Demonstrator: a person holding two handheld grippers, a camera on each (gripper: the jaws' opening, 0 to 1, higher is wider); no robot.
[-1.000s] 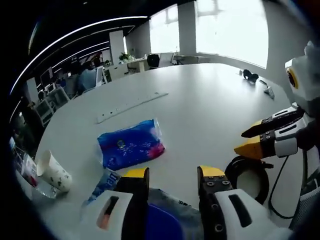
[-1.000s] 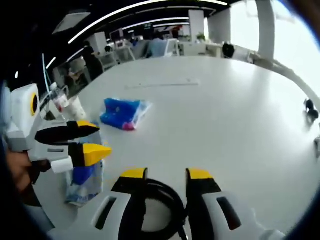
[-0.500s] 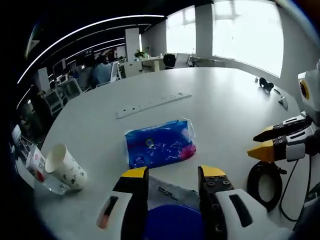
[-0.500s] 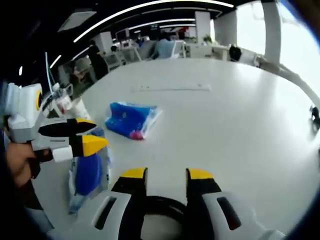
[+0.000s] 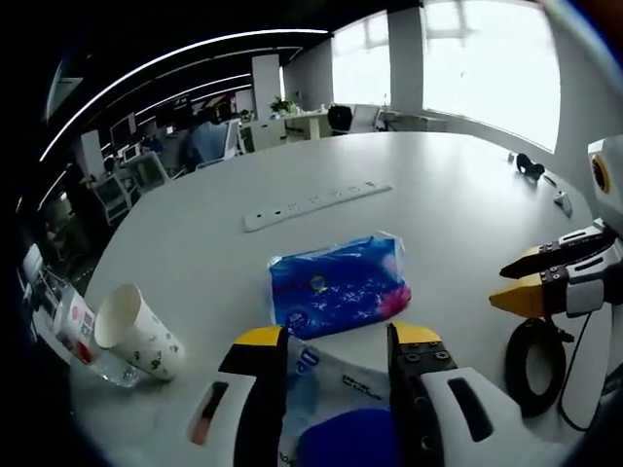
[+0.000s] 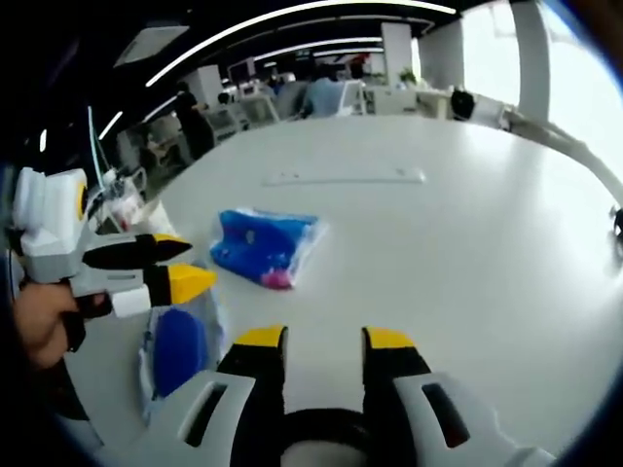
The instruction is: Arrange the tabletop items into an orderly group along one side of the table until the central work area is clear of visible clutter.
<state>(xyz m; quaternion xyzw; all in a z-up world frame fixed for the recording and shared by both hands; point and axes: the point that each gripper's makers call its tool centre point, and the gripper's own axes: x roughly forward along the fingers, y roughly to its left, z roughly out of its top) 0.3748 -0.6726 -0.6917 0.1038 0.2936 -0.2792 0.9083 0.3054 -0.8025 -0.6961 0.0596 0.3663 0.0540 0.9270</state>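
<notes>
Both tongs spread: left gripper (image 5: 326,341) straddles the clear bag (image 5: 336,404), right gripper (image 6: 316,341) over the cable coil (image 6: 316,438). Blue pack (image 5: 338,290) lies just ahead of my left, long axis crosswise, so left's nearer.

A blue tissue pack (image 5: 337,297) lies flat mid-tabletop; a clear bag with a blue disc (image 5: 336,409) sits just beside it. A paper cup (image 5: 136,331) lies tipped; a black cable coil (image 5: 533,355) rests apart.

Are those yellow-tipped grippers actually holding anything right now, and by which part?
Cannot be told: the left gripper straddles a clear bag with blue contents, the right gripper a black cable coil, neither visibly clamped.
</notes>
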